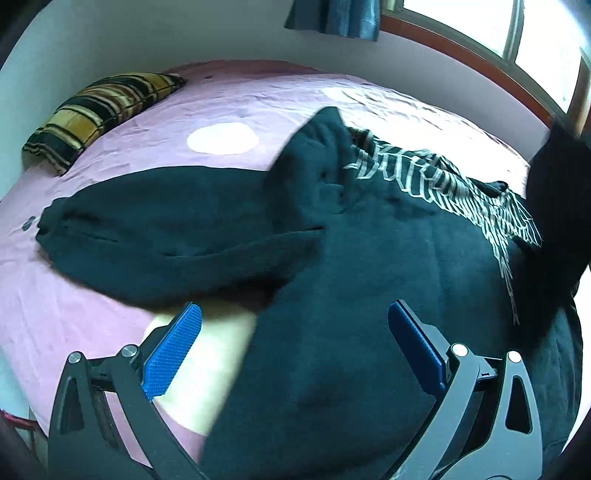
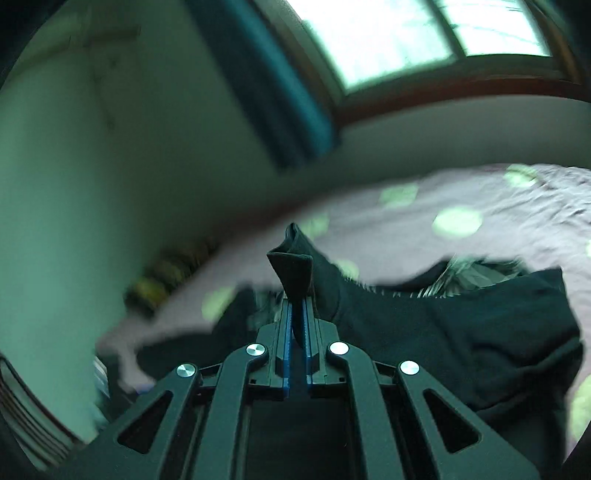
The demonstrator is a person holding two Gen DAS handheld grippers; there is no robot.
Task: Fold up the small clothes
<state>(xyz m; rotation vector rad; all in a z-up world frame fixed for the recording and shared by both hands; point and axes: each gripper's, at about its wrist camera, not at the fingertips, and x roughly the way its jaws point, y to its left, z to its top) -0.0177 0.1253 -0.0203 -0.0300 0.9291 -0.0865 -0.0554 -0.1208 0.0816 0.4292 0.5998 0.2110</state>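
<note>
1. The wide bed with its pink sheet dotted with pale circles (image 1: pixel 122 155) fills the scene, and spread across it lies the dark, soft-knit garment with a white line-pattern print (image 1: pixel 332 295), body toward the near edge, one sleeve reaching out to the left.
2. The garment's long axis runs left to right across the left wrist view; the sleeve lies flat on the sheet, while another part of the cloth stands up in a peak near the middle.
3. The right tool (image 2: pixel 297 314) has that cloth: its blue pads are pressed nearly together on a pinch of dark fabric (image 2: pixel 291 269), which rises above the fingertips, lifted clear of the bed. The right view is blurred.
4. The left tool (image 1: pixel 293 325) hovers low over the garment's near edge, jaws spread wide, nothing between them.
5. So the right hand is the nearer one to the work, I'd say, and the fold likely turns on carrying its held part across the body; the left could pin or catch the near hem.
6. Away at the bed's far left corner sits a yellow-and-black striped pillow (image 1: pixel 99 110), well apart, no obstacle.
7. Behind hang a blue curtain (image 1: pixel 332 16) and a wood-framed window (image 1: pixel 480 22).
</note>
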